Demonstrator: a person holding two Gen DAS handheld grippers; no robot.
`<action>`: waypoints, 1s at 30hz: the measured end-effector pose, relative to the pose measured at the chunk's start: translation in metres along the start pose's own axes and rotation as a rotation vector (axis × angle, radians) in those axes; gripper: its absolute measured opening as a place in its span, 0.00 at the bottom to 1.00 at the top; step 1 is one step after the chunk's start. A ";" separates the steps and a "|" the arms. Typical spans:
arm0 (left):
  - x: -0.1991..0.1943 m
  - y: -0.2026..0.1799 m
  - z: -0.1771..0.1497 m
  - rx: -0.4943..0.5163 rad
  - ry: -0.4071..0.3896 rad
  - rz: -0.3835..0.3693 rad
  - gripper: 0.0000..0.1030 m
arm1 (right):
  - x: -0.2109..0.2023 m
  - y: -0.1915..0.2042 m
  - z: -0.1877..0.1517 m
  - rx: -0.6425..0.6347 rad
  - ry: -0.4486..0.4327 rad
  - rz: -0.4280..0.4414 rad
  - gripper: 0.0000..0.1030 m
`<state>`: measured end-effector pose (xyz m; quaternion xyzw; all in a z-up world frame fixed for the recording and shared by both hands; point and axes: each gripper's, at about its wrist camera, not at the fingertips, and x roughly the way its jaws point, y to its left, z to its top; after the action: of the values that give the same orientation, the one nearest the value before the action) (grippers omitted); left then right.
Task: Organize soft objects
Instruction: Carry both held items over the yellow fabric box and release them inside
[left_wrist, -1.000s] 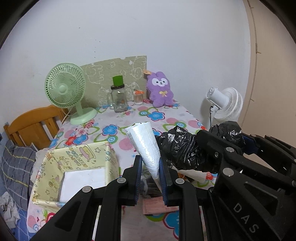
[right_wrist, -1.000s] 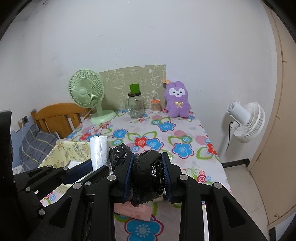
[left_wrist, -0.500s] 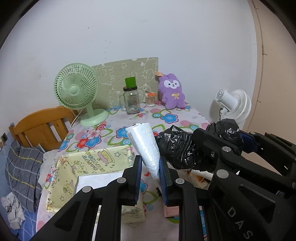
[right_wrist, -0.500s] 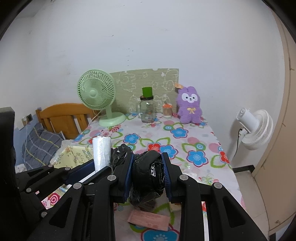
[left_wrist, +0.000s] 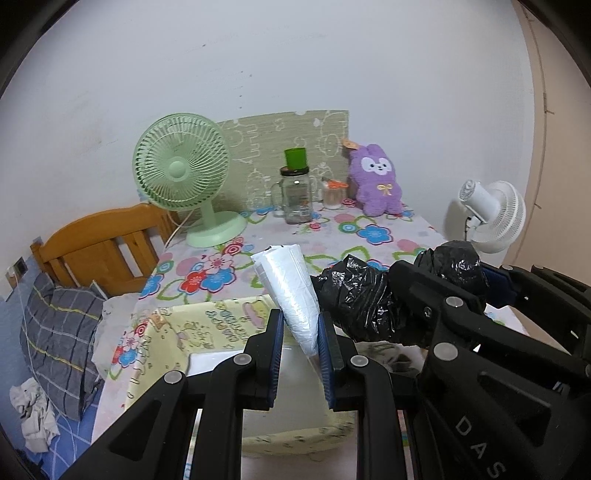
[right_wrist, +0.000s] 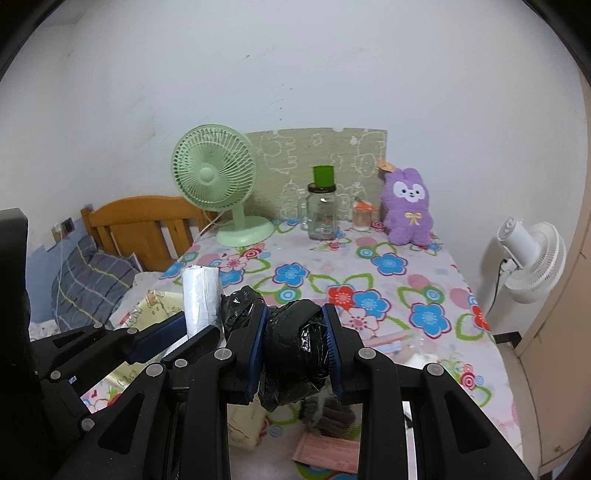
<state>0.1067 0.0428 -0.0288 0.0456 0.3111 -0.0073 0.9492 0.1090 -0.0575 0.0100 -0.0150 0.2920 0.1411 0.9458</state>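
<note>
My left gripper (left_wrist: 300, 325) is shut on a rolled white plastic bag (left_wrist: 290, 291), which sticks up between its blue pads; the same roll (right_wrist: 198, 299) shows at the left of the right wrist view. A crumpled black plastic bag (right_wrist: 295, 347) is clamped in my right gripper (right_wrist: 295, 317), and its bulk (left_wrist: 365, 299) spills left of that gripper in the left wrist view. Both grippers hover side by side over the near end of a flower-print table (right_wrist: 388, 280). Below the left gripper lies a yellow cartoon-print fabric box (left_wrist: 199, 325) holding something white.
At the table's far end stand a green desk fan (left_wrist: 183, 173), a glass jar with a green cup on top (left_wrist: 295, 195), a small jar (left_wrist: 332, 194) and a purple plush rabbit (left_wrist: 376, 181). A white fan (right_wrist: 532, 254) is at the right, a wooden bedhead (left_wrist: 99, 243) at the left.
Both grippers have drawn back from the table's far end with their bags still held. The yellow box has slid from the left to right under the left gripper.
</note>
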 end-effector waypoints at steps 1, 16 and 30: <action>0.002 0.004 0.000 -0.003 0.003 0.004 0.16 | 0.004 0.003 0.001 -0.003 0.003 0.005 0.32; 0.052 0.054 -0.010 -0.071 0.098 0.043 0.17 | 0.073 0.040 0.004 -0.032 0.089 0.079 0.32; 0.093 0.081 -0.029 -0.130 0.217 0.069 0.32 | 0.125 0.061 -0.006 -0.049 0.174 0.114 0.36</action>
<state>0.1681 0.1270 -0.1003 -0.0046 0.4103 0.0506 0.9106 0.1875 0.0324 -0.0614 -0.0337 0.3699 0.1998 0.9067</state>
